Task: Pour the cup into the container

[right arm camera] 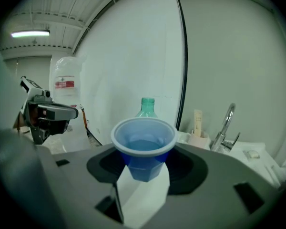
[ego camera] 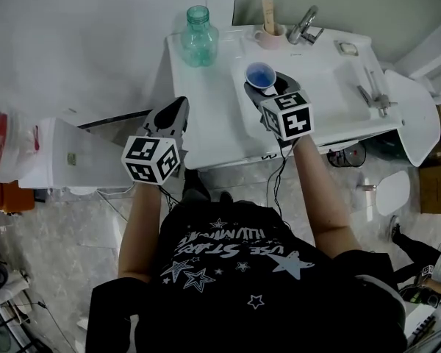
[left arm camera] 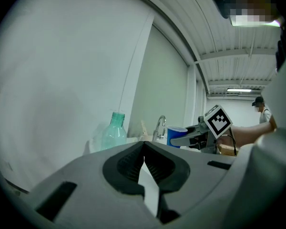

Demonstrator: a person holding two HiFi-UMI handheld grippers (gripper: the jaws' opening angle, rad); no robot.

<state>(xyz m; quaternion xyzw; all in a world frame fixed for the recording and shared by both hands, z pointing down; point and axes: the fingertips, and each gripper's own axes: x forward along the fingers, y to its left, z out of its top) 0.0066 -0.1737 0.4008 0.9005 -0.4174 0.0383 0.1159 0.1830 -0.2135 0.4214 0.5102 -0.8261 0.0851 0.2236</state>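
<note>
- The right gripper [right arm camera: 143, 165] had its jaws closed snug round the lower body of the blue cup [right arm camera: 144, 137] and held it upright.
- The cup was a small plastic one, blue with a paler rolled rim and faceted sides. It had some liquid in it, sitting a fair bit under the rim.
- In the head view the cup hung over the front of the white sink counter [ego camera: 220, 134], raised off it.
- The left gripper [left arm camera: 144, 151] was off to the side, just left of the counter's front corner. Its jaw tips were pinched together on nothing.
- The surface was a plain white moulded top with a basin, and below it was a grey tiled floor [ego camera: 95, 234]. A bare white wall [ego camera: 81, 35] ran behind.
- The teal see-through bottle [ego camera: 199, 37] stood at the back left of the counter, uncapped and well apart from the cup. Couldn't tell if there was anything inside it.
- Furthest back, a beige holder [ego camera: 269, 35] with a pale stick poking out sat just beside the faucet [ego camera: 303, 26].
</note>
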